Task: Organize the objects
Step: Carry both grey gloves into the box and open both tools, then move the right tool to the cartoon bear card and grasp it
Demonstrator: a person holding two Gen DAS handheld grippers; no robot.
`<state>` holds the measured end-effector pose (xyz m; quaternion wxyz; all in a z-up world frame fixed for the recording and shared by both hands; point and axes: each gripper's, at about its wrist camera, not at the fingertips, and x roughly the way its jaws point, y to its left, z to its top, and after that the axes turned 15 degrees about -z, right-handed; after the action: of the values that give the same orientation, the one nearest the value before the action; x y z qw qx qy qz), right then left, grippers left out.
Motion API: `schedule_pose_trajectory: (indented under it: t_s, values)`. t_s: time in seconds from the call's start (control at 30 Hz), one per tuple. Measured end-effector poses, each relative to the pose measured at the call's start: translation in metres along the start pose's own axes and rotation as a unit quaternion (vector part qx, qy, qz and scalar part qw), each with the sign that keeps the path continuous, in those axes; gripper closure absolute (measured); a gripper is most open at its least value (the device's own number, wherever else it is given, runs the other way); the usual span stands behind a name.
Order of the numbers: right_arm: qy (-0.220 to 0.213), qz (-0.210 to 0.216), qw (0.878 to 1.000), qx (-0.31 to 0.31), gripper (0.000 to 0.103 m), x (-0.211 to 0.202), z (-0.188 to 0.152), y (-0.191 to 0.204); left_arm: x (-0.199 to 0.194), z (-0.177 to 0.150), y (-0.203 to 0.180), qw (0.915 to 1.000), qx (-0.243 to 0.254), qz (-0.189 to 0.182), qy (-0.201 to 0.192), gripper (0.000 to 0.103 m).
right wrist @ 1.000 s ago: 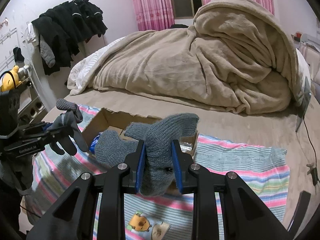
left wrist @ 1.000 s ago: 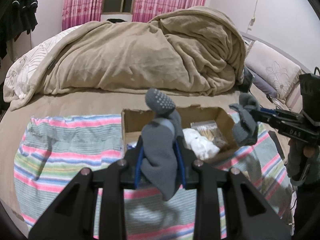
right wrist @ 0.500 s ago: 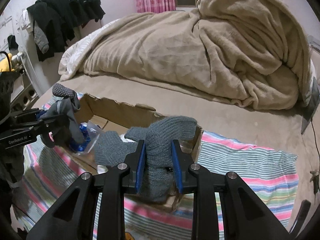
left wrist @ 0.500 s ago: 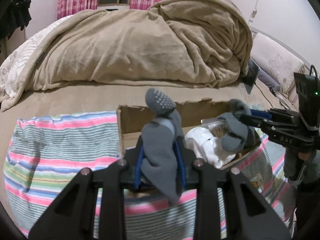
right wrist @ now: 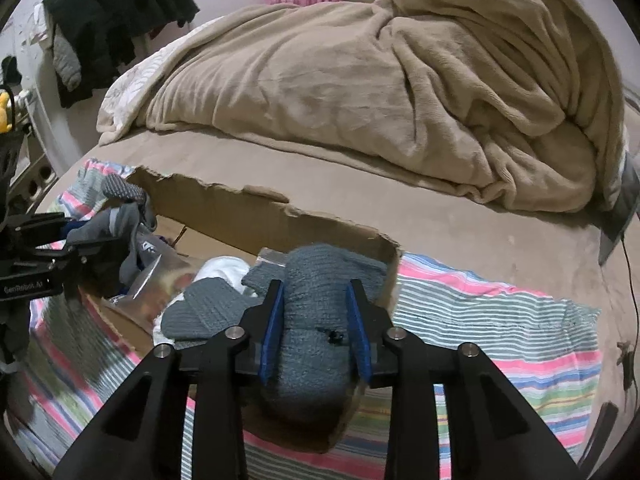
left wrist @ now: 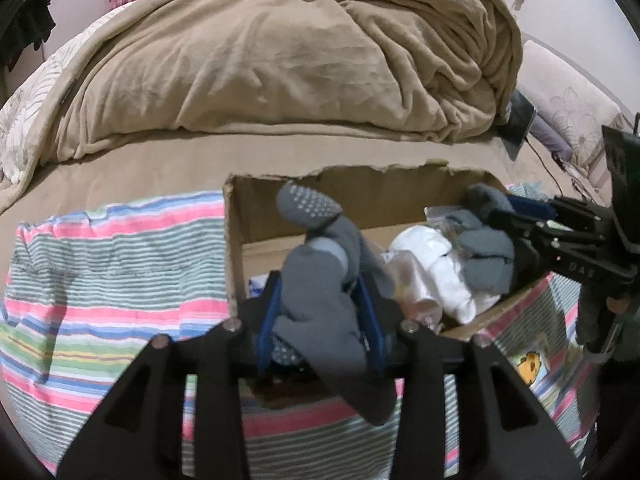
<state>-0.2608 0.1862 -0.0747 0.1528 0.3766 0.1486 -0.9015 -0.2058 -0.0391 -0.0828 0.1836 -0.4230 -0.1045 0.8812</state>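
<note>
An open cardboard box sits on a striped cloth on the bed. My left gripper is shut on a grey sock with grip dots, held over the box's left part. My right gripper is shut on a grey knitted sock, held over the box's right part. The right gripper also shows in the left wrist view with its knitted sock. The left gripper shows in the right wrist view with its sock.
The box holds a white cloth and clear plastic bags. A heaped beige blanket fills the bed behind. Dark clothes hang at the left wall. A tablet leans at the right.
Both grippers have moved forward and down with their socks, from in front of the box to over its inside. The right gripper's jaws have widened a little around the knitted sock.
</note>
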Motion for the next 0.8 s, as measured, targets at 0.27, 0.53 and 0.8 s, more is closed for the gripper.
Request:
schedule_pose_trajectory:
  t_s: [0.27, 0.53, 0.8]
  values:
    - [-0.015, 0.012, 0.999, 0.031, 0.032, -0.028, -0.003, -0.009, -0.016, -0.002, -0.010, 0.9999, -0.003, 0.004, -0.013, 0.032]
    - [-0.031, 0.012, 0.998, 0.050, 0.032, -0.064, -0.013, -0.012, -0.046, -0.009, -0.018, 0.9992, -0.010, 0.013, -0.038, 0.031]
    - [-0.025, 0.011, 0.998, 0.060, 0.032, -0.084, -0.028, -0.010, -0.069, -0.022, -0.023, 0.9984, -0.018, 0.011, -0.053, 0.031]
